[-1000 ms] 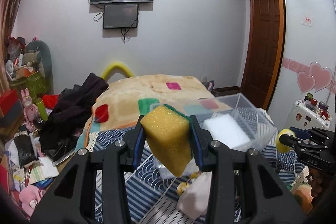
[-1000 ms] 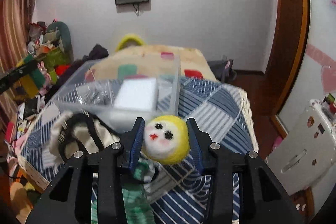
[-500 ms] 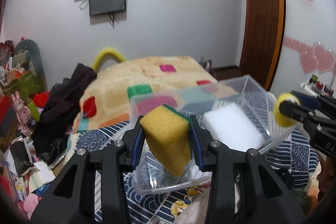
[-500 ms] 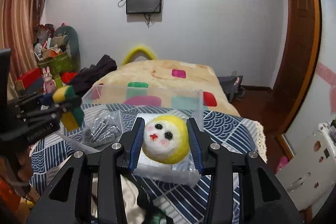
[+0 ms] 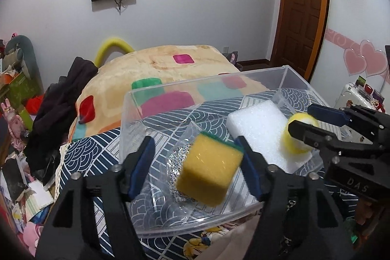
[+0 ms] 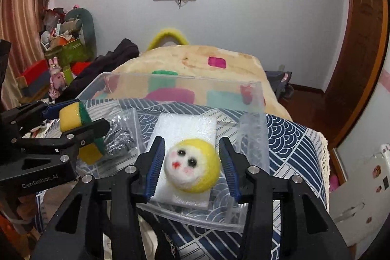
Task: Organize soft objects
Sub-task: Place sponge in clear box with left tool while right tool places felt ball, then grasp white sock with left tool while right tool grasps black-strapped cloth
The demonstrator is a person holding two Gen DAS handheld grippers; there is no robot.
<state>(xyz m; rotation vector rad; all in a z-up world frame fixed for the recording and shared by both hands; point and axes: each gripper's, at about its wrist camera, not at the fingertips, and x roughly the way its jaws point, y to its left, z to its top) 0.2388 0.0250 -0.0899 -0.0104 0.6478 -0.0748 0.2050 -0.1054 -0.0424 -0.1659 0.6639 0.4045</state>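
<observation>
Both sets of fingers look spread wide right over the clear plastic bin (image 5: 256, 79), so this is the drop moment. On the left gripper (image 5: 197, 169) there's a clear gap between the left pad and the yellow sponge (image 5: 209, 174); the right pad sits right at the sponge's green edge, so I can't tell if it's fully free. It's blurry, probably falling toward the bagged steel wool (image 5: 178, 169) in the bin. The right gripper (image 6: 192, 165) is open too, pads apart from the yellow felt doll head (image 6: 192, 166), which looks to sit on the white foam block (image 6: 185, 138) inside the bin. What could go wrong: the doll head is round and the foam is springy, so I'd guess it could roll off toward the near wall, which looks low from the right wrist view, or get nudged out if a pad catches it when pulling back. The sponge could bounce off the crinkly bag and tip over the front rim. Also the two grippers are near each other, so a careless retreat might knock the light bin on the soft bed (image 6: 287, 138).
</observation>
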